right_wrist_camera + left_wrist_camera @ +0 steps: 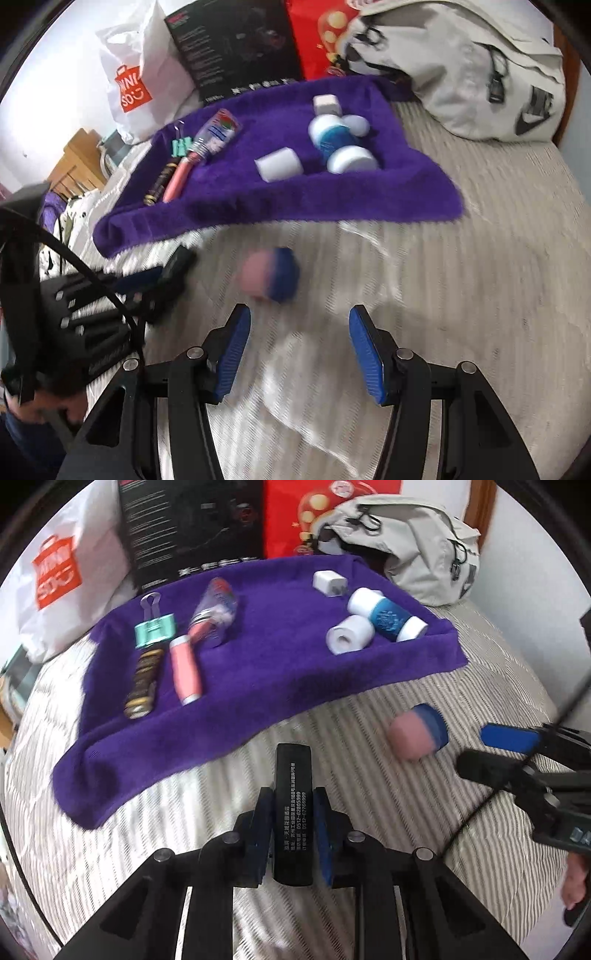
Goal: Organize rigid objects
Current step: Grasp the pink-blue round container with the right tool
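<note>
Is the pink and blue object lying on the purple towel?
No, the pink and blue object lies on the striped bedding, clear of the purple towel, ahead of the open right hand-held gripper.

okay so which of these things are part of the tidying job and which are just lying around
In the job: black box held by the left gripper; pink-and-blue object; purple towel; open right gripper.
Lying about: grey backpack; white shopping bag.

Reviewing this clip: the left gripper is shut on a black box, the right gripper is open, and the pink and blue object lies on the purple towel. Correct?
Not quite. The pink and blue object lies on the striped bedcover, off the purple towel, as the right wrist view shows. The rest stands: the left gripper is shut on the black box, and the right gripper is open.
</note>
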Tool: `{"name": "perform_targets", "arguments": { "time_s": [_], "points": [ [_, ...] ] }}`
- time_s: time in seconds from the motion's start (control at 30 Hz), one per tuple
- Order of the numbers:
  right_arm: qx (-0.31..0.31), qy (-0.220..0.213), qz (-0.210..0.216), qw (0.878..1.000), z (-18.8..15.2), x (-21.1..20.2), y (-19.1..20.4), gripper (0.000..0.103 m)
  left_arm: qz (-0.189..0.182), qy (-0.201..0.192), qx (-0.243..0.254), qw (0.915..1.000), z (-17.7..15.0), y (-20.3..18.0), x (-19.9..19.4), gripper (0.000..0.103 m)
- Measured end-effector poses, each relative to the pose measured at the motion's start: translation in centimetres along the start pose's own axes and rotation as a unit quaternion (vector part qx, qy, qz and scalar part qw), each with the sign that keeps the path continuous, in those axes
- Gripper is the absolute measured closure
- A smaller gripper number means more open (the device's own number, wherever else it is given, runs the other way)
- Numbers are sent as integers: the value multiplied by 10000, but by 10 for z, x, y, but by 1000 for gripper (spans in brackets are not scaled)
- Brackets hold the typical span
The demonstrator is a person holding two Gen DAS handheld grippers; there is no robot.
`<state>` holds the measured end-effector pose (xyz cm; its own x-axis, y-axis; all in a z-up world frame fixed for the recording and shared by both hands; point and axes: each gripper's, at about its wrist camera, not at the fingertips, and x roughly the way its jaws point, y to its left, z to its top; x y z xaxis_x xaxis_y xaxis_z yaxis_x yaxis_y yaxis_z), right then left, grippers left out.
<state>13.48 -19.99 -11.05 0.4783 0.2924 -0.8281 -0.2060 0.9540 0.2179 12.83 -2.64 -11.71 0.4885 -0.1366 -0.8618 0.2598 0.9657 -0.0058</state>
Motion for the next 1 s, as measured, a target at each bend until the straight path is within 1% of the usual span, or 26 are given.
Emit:
{"name": "perform_targets", "arguments": {
  "time_s": [0.07, 0.2, 0.27, 0.4, 0.43, 0.47, 0.5, 0.53, 0.57, 0.67, 0.77, 0.83, 0.93, 1.0],
  "points": [
    [-48, -74, 29, 10000, 4, 7, 9, 48, 33, 23, -63, 10000, -7, 9, -3, 82],
    [-331, -164, -250, 9990, 11, 24, 24, 48, -164, -9, -422, 9990, -20, 32, -10, 82],
    [-371, -151, -349, 9986, 12, 31, 27, 48, -185, -27, -436, 9989, -24, 34, -11, 82],
    [-624, -272, -821, 9943, 11, 39, 36, 48, -147, -63, -423, 9990, -26, 33, -12, 82],
    [-716, -311, -901, 9929, 10, 40, 39, 49, -140, -58, -416, 9990, -26, 33, -11, 82],
    [-719, -333, -893, 9928, 10, 40, 39, 50, -149, -55, -423, 9990, -26, 33, -11, 82],
    [-715, -337, -854, 9932, 10, 39, 38, 55, -165, -59, -427, 9989, -25, 34, -11, 82],
    [-754, -346, -838, 9930, 9, 37, 37, 64, -187, -62, -439, 9988, -25, 35, -11, 82],
    [-817, -338, -842, 9925, 9, 36, 36, 65, -223, -65, -449, 9987, -25, 36, -11, 82],
    [-888, -222, -766, 9928, 9, 32, 27, 65, -289, -72, -470, 9984, -26, 38, -12, 82],
    [-770, -214, -696, 9944, 7, 27, 12, 65, -300, -76, -469, 9984, -26, 38, -12, 82],
    [-827, -236, -658, 9941, 5, 26, 11, 65, -252, -82, -432, 9987, -26, 37, -12, 82],
    [-910, -287, -730, 9928, 2, 26, 14, 65, -206, -101, -393, 9990, -26, 35, -12, 82],
    [-872, -285, -707, 9933, 2, 26, 13, 65, -214, -131, -408, 9989, -27, 35, -13, 82]
  ]
}}
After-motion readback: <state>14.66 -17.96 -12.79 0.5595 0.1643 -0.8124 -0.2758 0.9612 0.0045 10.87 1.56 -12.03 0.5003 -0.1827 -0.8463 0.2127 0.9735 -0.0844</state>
